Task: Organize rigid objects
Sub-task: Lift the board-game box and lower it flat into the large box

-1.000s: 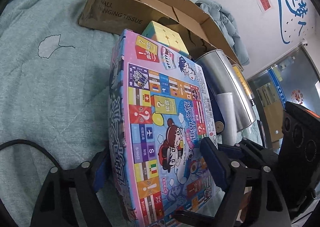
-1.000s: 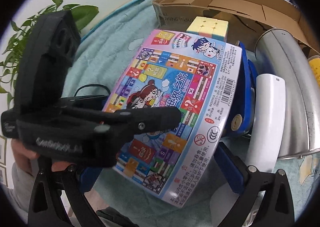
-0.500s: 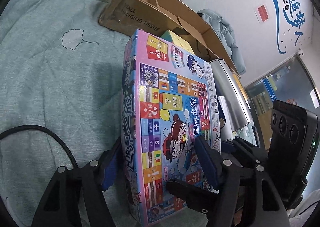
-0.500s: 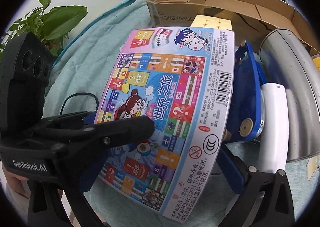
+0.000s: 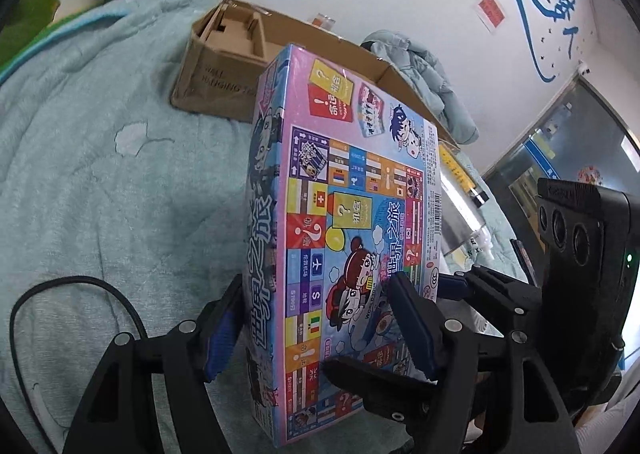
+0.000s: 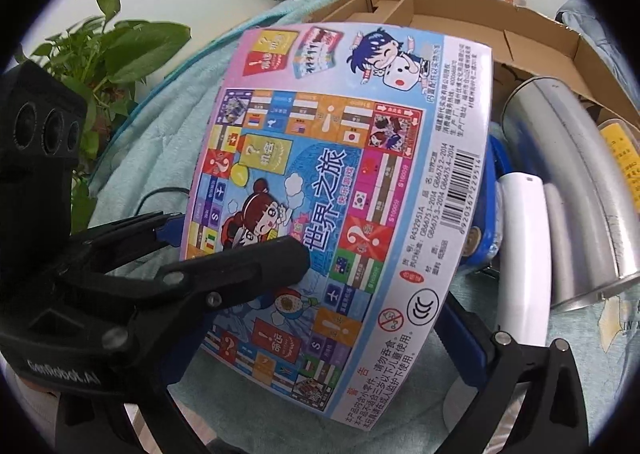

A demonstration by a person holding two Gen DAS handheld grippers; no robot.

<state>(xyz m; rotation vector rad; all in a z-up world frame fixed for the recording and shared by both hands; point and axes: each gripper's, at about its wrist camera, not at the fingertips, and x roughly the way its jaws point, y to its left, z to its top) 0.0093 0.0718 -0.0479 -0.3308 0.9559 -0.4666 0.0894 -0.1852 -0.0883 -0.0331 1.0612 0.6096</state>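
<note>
A colourful board game box (image 5: 352, 213) stands tilted, almost upright, above the teal blanket (image 5: 100, 173). My left gripper (image 5: 316, 294) is shut on its lower part, one blue pad on the back and the other on the printed front. In the right wrist view the same box (image 6: 340, 173) fills the middle, with the left gripper (image 6: 240, 238) reaching in from the left. My right gripper's right finger (image 6: 468, 342) lies at the box's lower right edge. Its other finger is hidden behind the left gripper, so its grip is unclear.
An open cardboard carton (image 6: 460, 25) lies behind the box. To the right are a metal pot (image 6: 568, 193), a white bottle (image 6: 524, 254) and a blue object (image 6: 486, 213). A black cable (image 5: 60, 294) loops on the blanket. Potted plants (image 6: 116, 49) stand at the left.
The left gripper's jaws drew in onto the game box, and the box rose and tipped more upright. The pastel cube behind it is now hidden. The right gripper barely moved.
</note>
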